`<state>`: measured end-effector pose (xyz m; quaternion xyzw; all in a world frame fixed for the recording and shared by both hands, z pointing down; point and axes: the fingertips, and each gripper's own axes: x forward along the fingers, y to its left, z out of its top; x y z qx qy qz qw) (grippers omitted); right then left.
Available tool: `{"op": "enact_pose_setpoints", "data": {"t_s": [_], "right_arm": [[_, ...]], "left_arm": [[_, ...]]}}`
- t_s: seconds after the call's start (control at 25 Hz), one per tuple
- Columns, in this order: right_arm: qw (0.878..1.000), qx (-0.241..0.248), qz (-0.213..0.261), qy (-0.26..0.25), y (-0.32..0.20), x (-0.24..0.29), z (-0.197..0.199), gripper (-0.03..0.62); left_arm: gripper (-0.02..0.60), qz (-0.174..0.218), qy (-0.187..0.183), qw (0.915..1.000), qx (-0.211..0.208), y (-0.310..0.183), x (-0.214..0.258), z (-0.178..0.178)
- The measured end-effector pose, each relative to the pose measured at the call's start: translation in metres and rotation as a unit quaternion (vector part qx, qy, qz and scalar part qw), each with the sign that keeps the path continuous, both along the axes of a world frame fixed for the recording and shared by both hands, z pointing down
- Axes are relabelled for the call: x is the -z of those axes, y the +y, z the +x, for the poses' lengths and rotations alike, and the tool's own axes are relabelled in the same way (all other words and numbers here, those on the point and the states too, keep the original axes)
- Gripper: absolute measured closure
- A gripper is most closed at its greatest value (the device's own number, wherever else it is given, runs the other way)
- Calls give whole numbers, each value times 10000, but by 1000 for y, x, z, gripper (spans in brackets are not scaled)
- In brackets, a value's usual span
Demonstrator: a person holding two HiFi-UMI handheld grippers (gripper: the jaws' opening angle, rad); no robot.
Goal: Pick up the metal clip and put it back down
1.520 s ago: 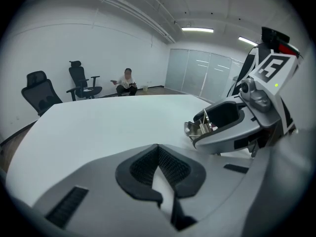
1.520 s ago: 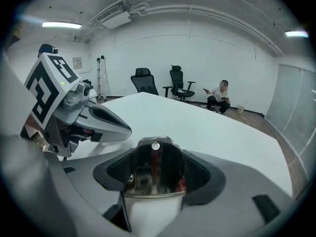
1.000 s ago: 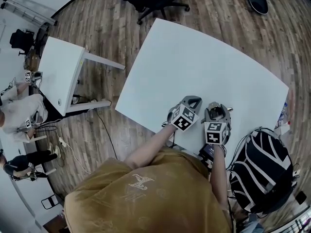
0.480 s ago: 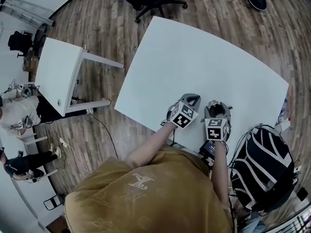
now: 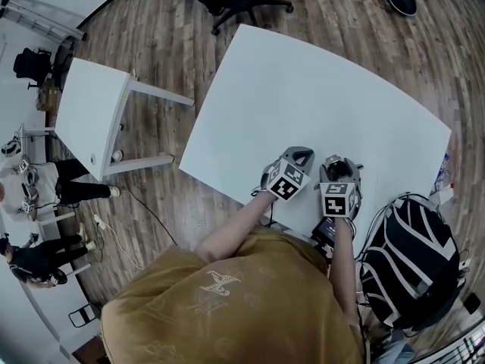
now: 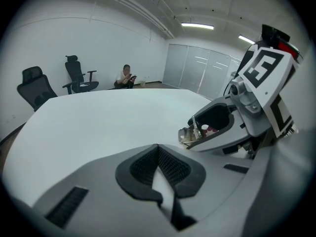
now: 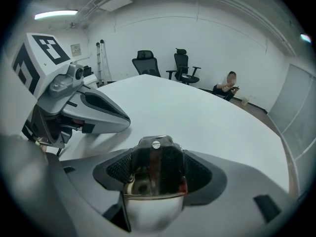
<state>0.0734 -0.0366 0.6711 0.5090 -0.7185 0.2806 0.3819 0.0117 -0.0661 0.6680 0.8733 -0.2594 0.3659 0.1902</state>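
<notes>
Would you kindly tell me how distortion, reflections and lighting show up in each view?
Head view: fisheye bows the edges of the white table; lighting even. Right gripper view: the metal clip shows dark reflections, near end blurred; black vignette. Left gripper view: ceiling lights blown out; same vignette.

The counter (image 5: 303, 89) is a broad white slab with a smooth, matt top and rounded corners. It stands on a wood-plank floor (image 5: 167, 36). In both gripper views its surface runs away as an even pale sheet to a far curved edge. Close to its near edge, on the person's side, two things sit low over the top. One is the left claw (image 5: 301, 156), jaws together. Just beside it is the right claw (image 5: 340, 165), closed on the metal clip (image 7: 155, 167). The left claw throws a soft grey shadow on the white. Whether either claw or the clip touches the top cannot be told.
</notes>
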Motion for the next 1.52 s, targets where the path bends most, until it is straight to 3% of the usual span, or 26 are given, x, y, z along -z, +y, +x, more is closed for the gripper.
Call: {"op": "enact_pose_setpoints", "data": {"t_s": [0.48, 0.72, 0.92, 1.32, 1.4, 1.44, 1.48, 1.52], "right_arm": [[9997, -26, 42, -248, 0, 9, -1, 289], [9980, -252, 293, -504, -6, 25, 0, 289], [9968, -406, 606, -328, -3, 39, 9, 289], [9914, -654, 948, -613, -5, 65, 18, 291], [9895, -759, 1088, -569, -3, 71, 22, 397], [9891, -789, 1143, -485, -2, 74, 25, 517], [9891, -792, 1164, -418, 0, 75, 26, 586], [9893, -782, 1167, -396, 2, 76, 26, 586]], "left_arm": [[575, -54, 40, 10000, 17, -1, 2, 7], [575, 20, 142, 9998, 108, -2, 10, 6], [575, 170, 252, 9994, 146, -5, 22, 8], [575, 331, 420, 9980, 335, -6, 42, 7], [575, 345, 478, 9974, 411, -7, 49, 6], [575, 387, 516, 9971, 409, -7, 53, 7], [575, 427, 542, 9968, 399, -8, 56, 8], [575, 446, 553, 9967, 398, -7, 58, 8]]}}
